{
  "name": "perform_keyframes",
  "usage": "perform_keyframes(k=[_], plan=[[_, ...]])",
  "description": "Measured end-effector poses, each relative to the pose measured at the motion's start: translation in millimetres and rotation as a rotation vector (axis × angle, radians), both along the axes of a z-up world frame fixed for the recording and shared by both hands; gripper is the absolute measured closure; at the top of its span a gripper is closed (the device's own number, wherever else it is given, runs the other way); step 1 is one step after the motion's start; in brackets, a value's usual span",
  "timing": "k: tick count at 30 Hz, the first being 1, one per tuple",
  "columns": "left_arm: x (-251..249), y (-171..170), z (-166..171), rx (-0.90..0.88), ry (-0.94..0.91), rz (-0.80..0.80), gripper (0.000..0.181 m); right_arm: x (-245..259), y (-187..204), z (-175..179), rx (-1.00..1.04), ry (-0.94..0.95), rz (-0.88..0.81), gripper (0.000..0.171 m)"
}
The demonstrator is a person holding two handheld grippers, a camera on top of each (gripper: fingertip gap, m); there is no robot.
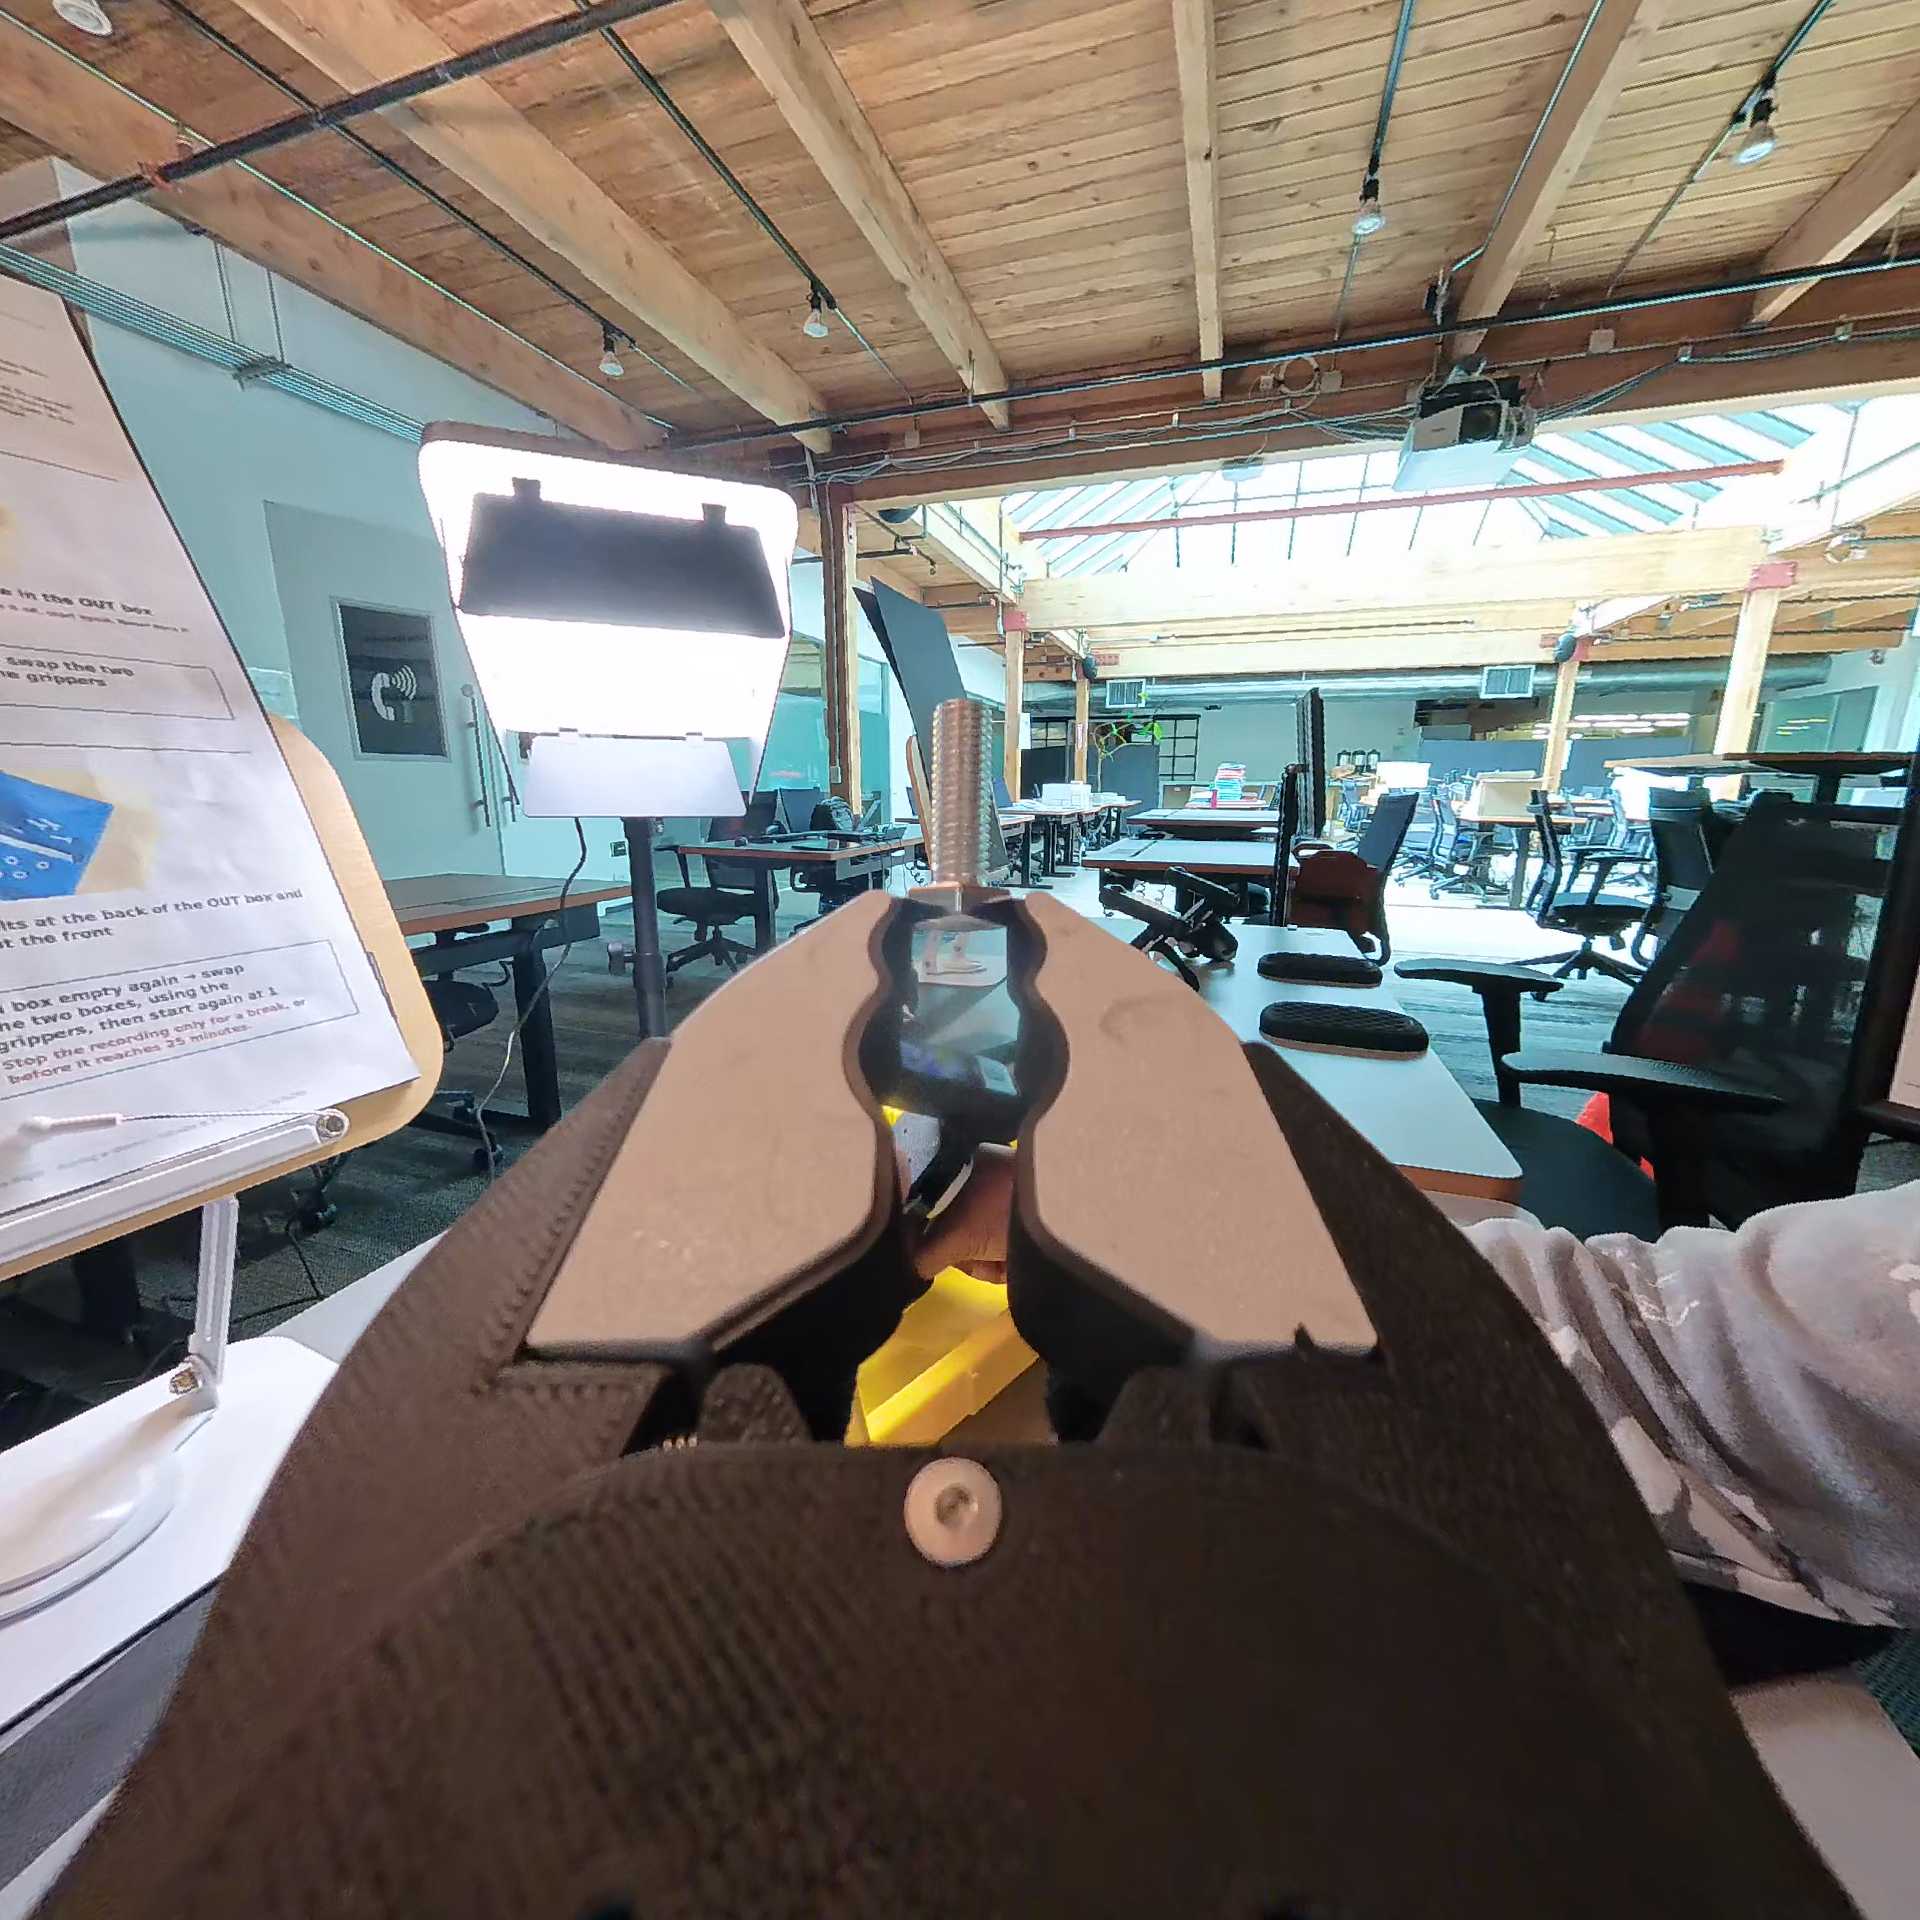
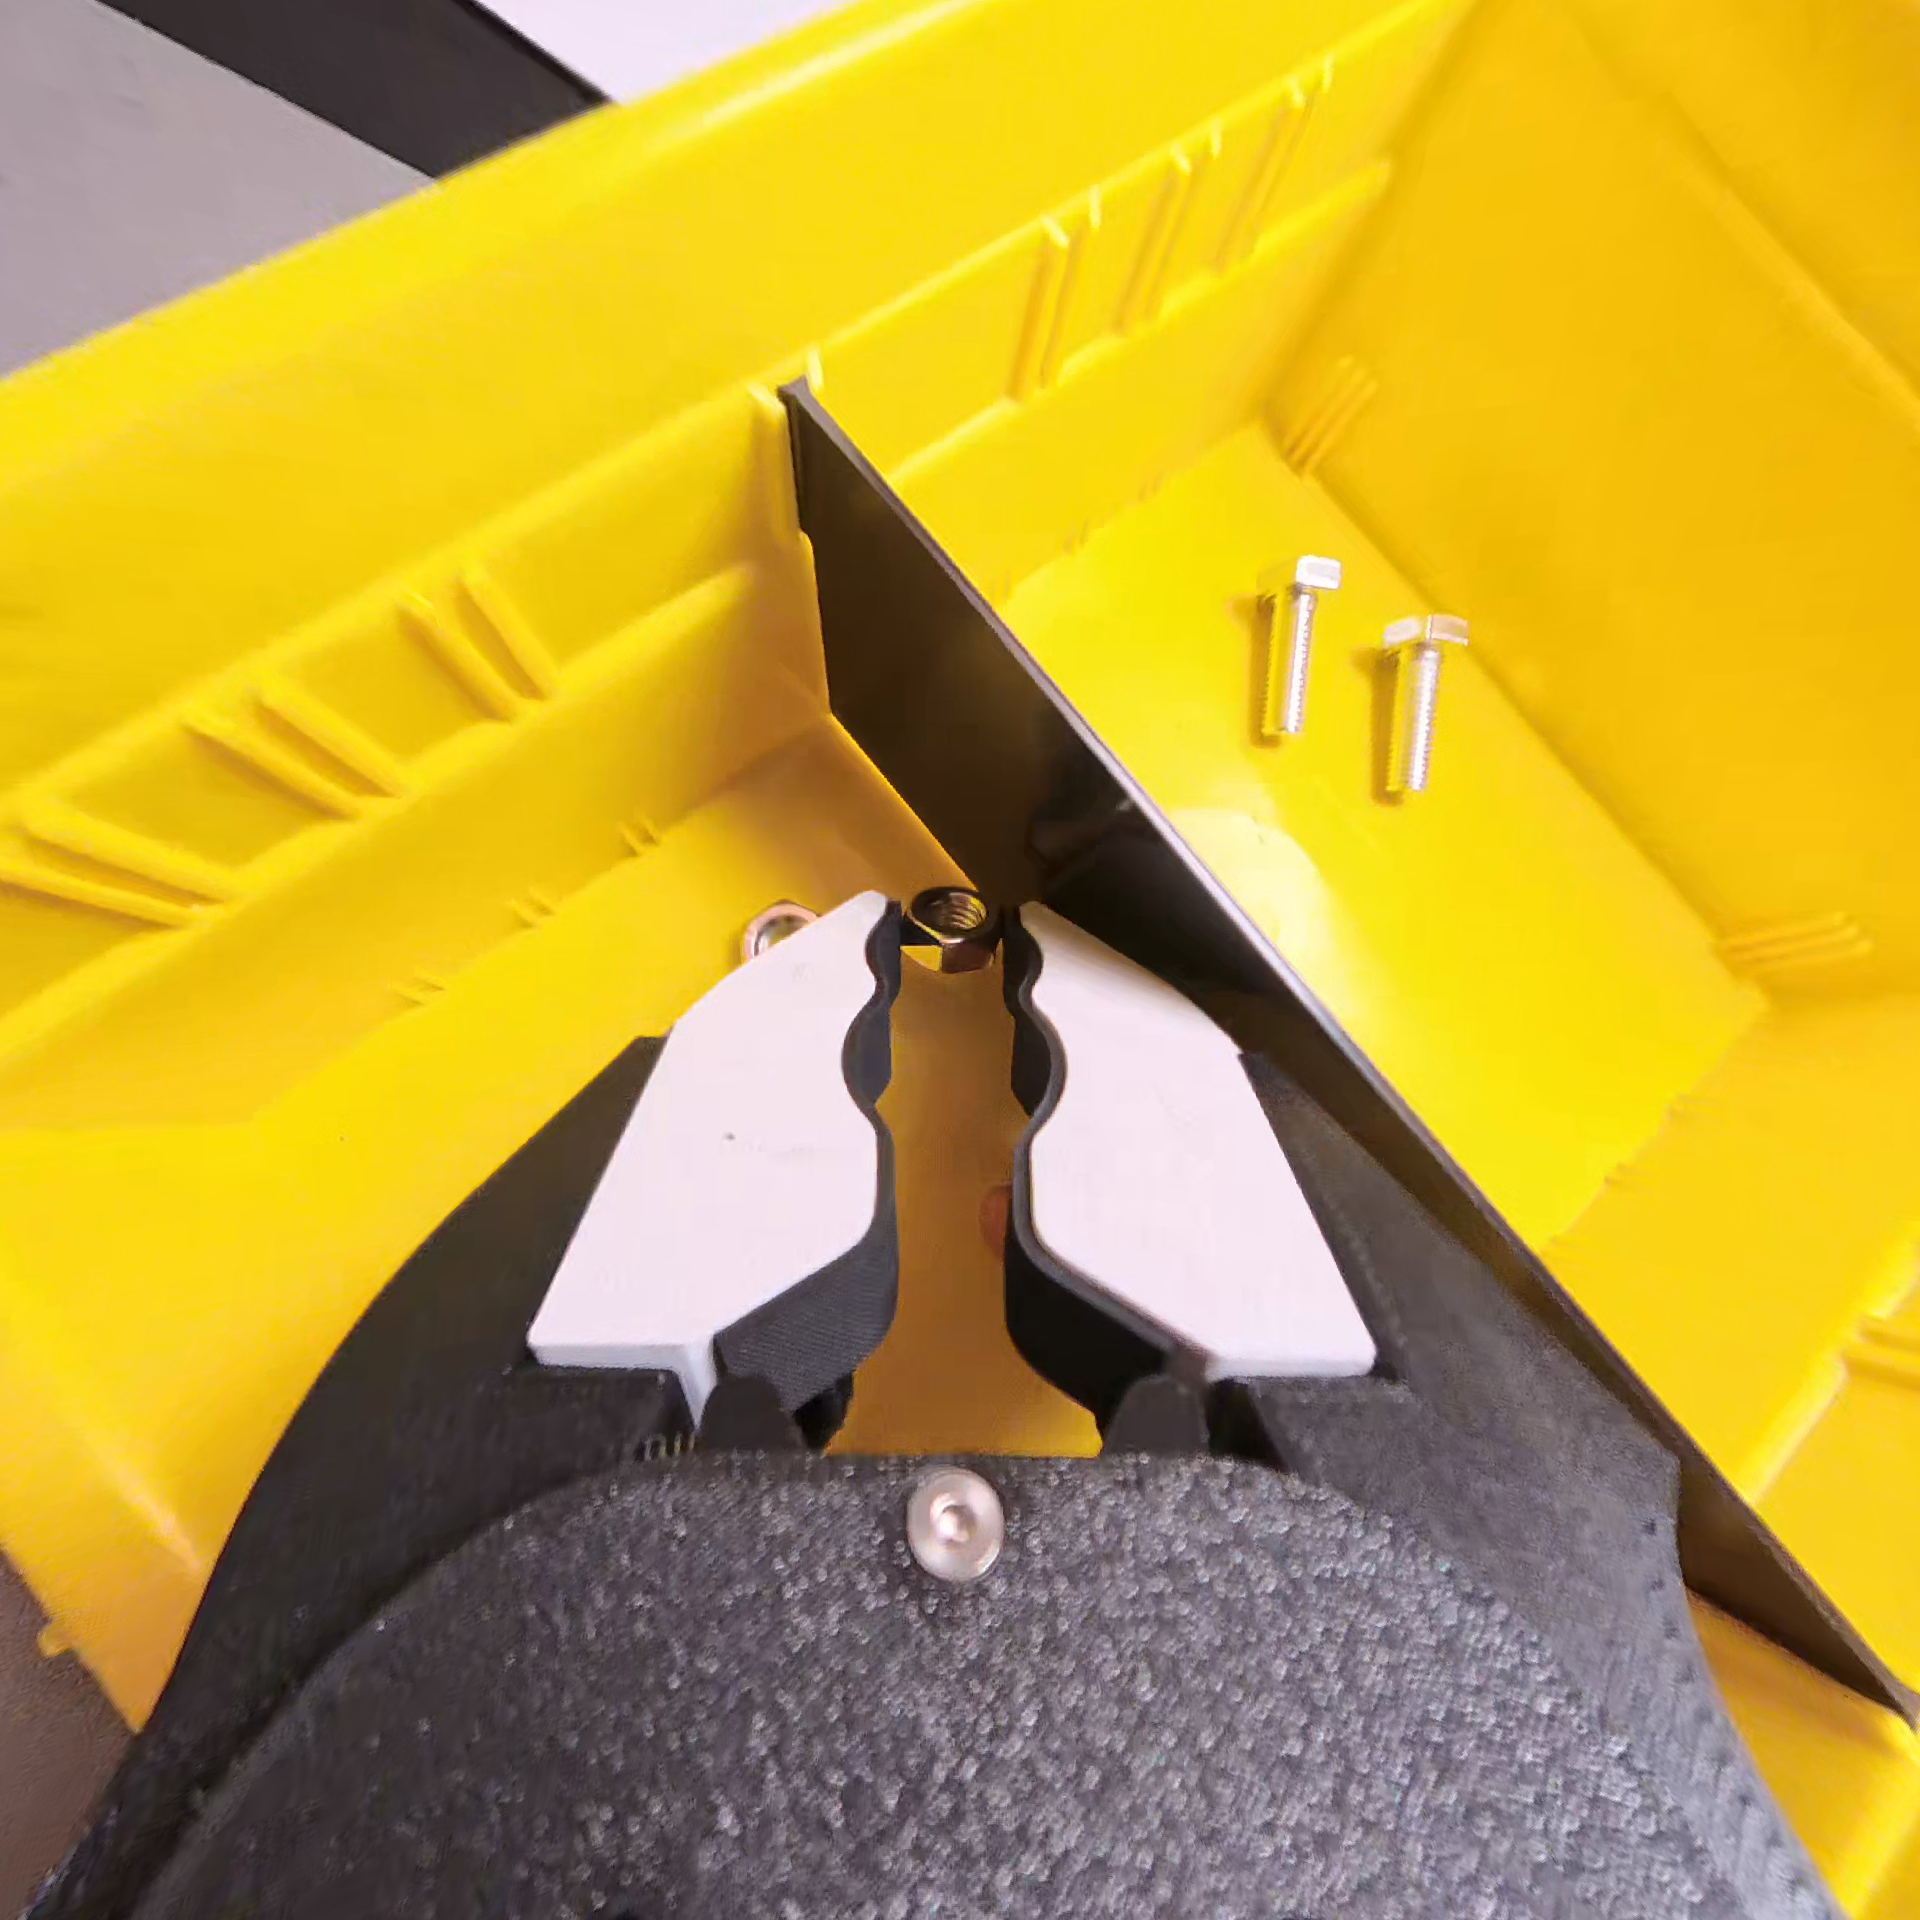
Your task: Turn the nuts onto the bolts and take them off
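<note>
— So, what has the left claw (image 1: 954, 902) got?

— A silver bolt (image 1: 961, 795), pinched by its head between the nearly closed fingertips, with the threaded shank standing upright above them.

— And the right claw (image 2: 952, 928)?

— Down inside the yellow bin (image 2: 436, 436), in the compartment left of the black divider (image 2: 935, 686). Its tips are narrowed around a brass-coloured nut (image 2: 951, 925), one on each side; whether they press it firmly I cannot tell.

— Any other hardware?

— A second nut (image 2: 767, 925) peeks out just beside the left fingertip. Across the divider, two bolts (image 2: 1288, 649) (image 2: 1415, 698) lie side by side on the bin floor, heads pointing away.

— Behind the left claw?

— A lit lamp panel (image 1: 613, 613) and a sheet of paper on a stand (image 1: 156, 790).
</note>
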State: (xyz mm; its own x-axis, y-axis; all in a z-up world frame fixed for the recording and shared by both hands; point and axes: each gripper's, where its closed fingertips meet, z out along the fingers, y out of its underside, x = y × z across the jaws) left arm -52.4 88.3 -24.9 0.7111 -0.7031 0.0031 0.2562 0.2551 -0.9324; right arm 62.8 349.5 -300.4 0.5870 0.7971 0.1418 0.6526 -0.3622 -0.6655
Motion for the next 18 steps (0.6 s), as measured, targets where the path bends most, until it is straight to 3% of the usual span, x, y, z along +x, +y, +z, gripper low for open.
perform_keyframes(k=[6,10,13,18], plan=[[-1.7,-0.2,1.5,0.002,0.006,0.004,0.163,15.1,-4.8,-14.6,-0.048,-0.139,-0.034,0.152],[-0.5,1.9,-1.6,-0.015,0.016,0.001,0.163,20.7,-12.8,-8.0,-0.073,-0.176,-0.037,0.138],[0.3,7.0,-8.0,-0.052,0.033,-0.001,0.164,15.5,-12.9,29.3,0.014,-0.086,-0.034,0.138],[4.8,23.4,-35.8,-0.214,0.116,-0.024,0.163,-16.9,-44.8,138.4,0.241,0.255,0.148,0.14]])
